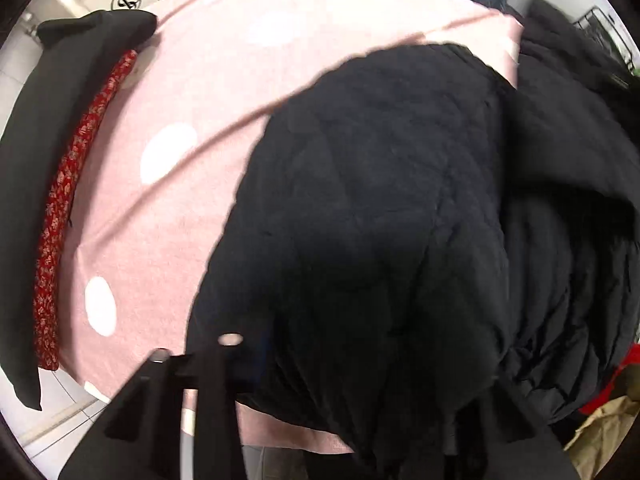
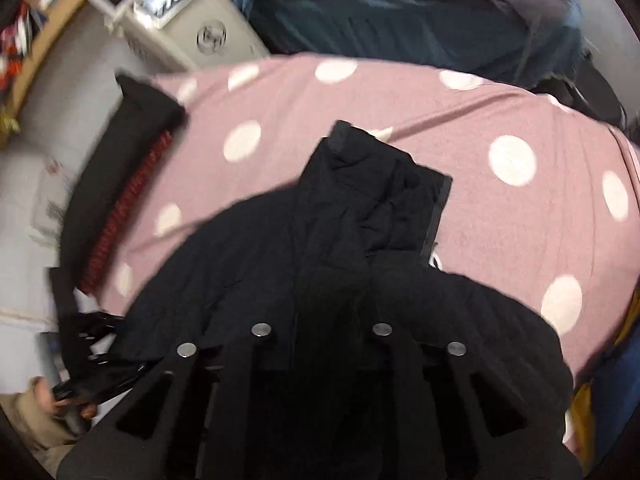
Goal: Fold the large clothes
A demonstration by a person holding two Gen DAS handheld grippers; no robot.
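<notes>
- Lying across the near half of the pink polka-dot blanket, the black padded jacket spreads its quilted body toward the camera, with its collar standing up on the blanket's middle.
- Right claw sits over the jacket's near edge; its fingers stand apart on either side of dark fabric, but black on black hides whether they pinch it, so I cannot tell its state.
- Left claw is at the jacket's left hem; only one finger shows clearly, the other lost against the jacket, so its opening cannot be told either.
- A folded black garment with a red patterned lining lies along the blanket's left edge, well apart from the jacket.
- Beyond the blanket's far edge sits a blue-grey duvet, and off the far left corner a beige cabinet.
- More black clothing is heaped just right of the jacket in the left wrist view.
</notes>
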